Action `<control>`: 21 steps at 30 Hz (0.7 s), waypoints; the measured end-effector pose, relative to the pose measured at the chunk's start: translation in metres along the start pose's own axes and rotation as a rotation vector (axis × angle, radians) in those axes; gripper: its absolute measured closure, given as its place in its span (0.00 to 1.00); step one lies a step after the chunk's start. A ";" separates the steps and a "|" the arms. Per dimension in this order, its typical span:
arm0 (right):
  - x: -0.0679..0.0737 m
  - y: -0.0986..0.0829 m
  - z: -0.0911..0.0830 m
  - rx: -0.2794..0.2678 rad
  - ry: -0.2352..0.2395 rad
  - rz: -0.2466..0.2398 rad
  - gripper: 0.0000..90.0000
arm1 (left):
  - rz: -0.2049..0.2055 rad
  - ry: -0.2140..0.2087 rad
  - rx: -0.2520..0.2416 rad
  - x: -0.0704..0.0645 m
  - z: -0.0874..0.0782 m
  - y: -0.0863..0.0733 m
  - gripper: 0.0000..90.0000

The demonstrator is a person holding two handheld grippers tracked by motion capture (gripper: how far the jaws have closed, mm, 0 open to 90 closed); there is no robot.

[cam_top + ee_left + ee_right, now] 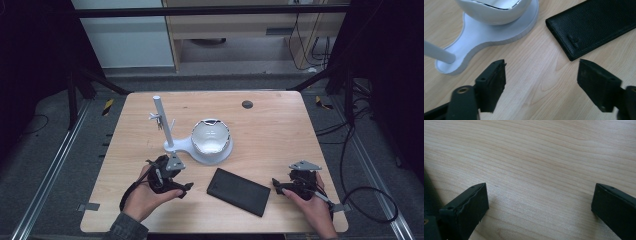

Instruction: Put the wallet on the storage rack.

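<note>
The wallet point(238, 191) lies near, between both grippers; left gripper point(182, 189) gapes, empty. Right gripper point(276, 186) gapes too, just right of it.

Both grippers, left point(186, 188) and right point(275, 186), rest low (fingers spread wide).

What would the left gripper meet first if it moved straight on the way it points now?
Probably bare table. The left gripper is open, and straight ahead lies the gap between the white stand base and the black wallet. Drifting slightly, it could touch either edge; depth is unclear.
</note>
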State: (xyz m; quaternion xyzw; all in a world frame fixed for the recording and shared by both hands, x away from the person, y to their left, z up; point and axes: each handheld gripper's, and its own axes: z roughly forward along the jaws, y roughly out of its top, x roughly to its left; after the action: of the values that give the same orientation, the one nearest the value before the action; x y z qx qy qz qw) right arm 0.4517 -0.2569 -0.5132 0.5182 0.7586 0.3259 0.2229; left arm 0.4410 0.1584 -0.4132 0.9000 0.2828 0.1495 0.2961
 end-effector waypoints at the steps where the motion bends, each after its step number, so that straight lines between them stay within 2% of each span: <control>1: 0.000 0.000 0.000 -0.001 0.000 -0.001 0.01 | 0.001 -0.005 -0.003 -0.001 0.002 0.000 0.33; 3: 0.000 0.000 0.000 0.000 0.000 -0.001 0.01 | -0.007 -0.018 0.000 -0.004 0.008 -0.001 0.42; 7: 0.000 0.000 0.000 0.000 0.000 -0.001 0.01 | 0.001 -0.056 0.021 -0.009 0.018 -0.002 0.70; 13: 0.000 0.000 0.000 -0.001 0.000 -0.001 0.01 | 0.009 -0.089 0.051 -0.016 0.032 -0.005 0.98; 21: 0.000 0.000 0.000 0.000 -0.001 -0.001 0.01 | 0.026 -0.128 0.099 -0.024 0.048 -0.007 1.00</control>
State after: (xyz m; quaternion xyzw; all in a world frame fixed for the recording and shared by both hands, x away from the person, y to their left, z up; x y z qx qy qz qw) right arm 0.4517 -0.2569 -0.5133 0.5182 0.7587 0.3255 0.2234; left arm 0.4401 0.1271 -0.4570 0.9248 0.2587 0.0814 0.2668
